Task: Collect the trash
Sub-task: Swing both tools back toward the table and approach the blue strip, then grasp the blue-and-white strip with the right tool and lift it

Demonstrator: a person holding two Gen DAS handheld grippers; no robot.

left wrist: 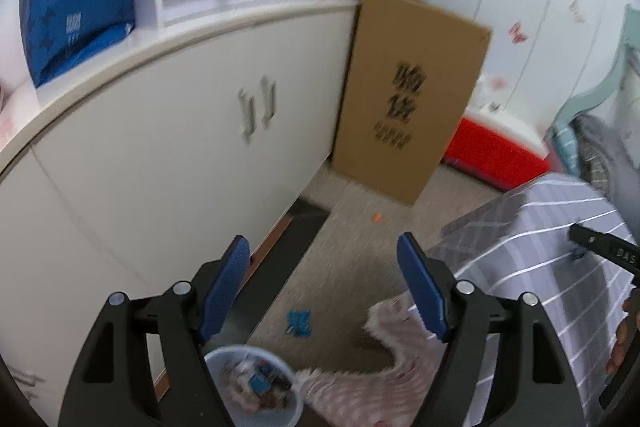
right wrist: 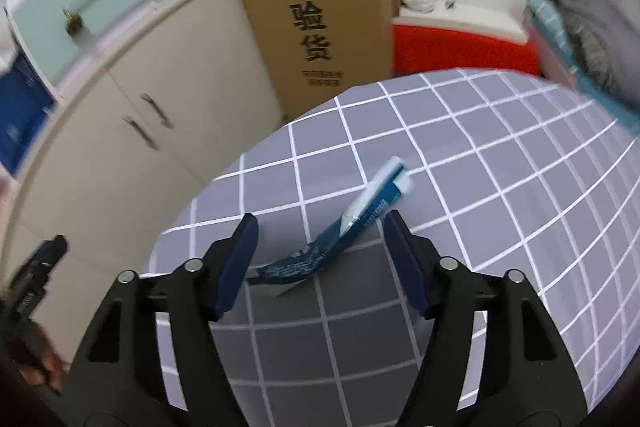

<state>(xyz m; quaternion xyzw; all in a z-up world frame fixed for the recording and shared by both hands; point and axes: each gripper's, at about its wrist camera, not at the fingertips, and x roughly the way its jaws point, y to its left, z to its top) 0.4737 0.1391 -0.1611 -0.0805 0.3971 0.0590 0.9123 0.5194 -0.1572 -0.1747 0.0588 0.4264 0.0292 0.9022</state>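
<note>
The right gripper (right wrist: pixel 320 247) hangs over a bed covered in a grey sheet with a white grid (right wrist: pixel 460 155), its blue-padded jaws spread with a blue and white wrapper (right wrist: pixel 352 227) lying between them on the sheet; neither pad presses on it, and one end of the wrapper curls up toward the left finger while the white end points away. The left gripper (left wrist: pixel 324 291) is tilted down toward the floor beside the bed, its jaws spread wide with nothing between them. Low in its view sits a pale blue waste basket (left wrist: pixel 256 387) already holding scraps, close to the foot of a white cabinet (left wrist: pixel 160 155). A small blue scrap (left wrist: pixel 299 323) lies on the grey floor (left wrist: pixel 352 227) just beyond the basket, and a tiny orange bit (left wrist: pixel 377 217) lies further off, near a tall cardboard box (left wrist: pixel 404 87) leaning by the cabinet.
</note>
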